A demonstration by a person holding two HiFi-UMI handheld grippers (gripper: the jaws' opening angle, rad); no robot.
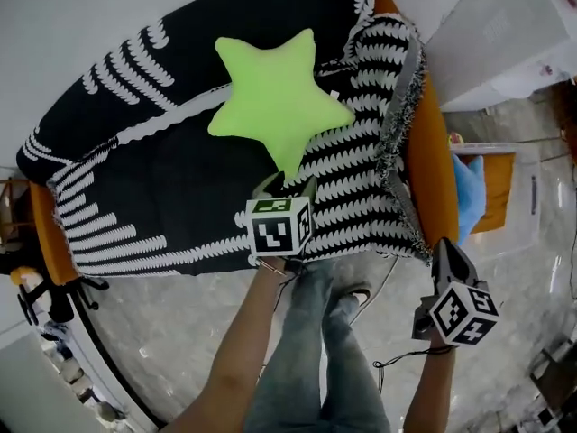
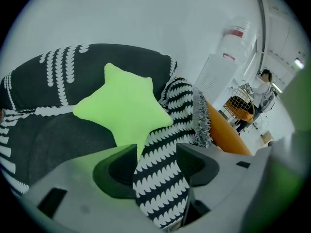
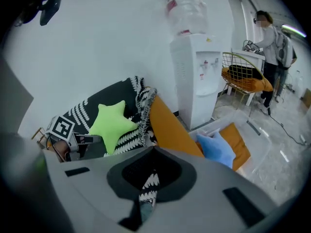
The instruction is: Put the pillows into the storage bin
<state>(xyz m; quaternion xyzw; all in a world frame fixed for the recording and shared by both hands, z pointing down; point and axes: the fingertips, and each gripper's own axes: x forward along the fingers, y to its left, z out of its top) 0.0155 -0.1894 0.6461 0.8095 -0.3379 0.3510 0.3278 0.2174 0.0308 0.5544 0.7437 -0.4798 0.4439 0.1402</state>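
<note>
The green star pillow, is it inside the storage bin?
No, the green star pillow lies on the black-and-white blanket, outside the storage bin.

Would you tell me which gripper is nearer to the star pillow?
Left. The left gripper is right at the star pillow's nearest tip, jaws open toward it. The right gripper is well off to the side, beyond the sofa's edge.

blue pillow half hidden, sofa top cropped
</note>
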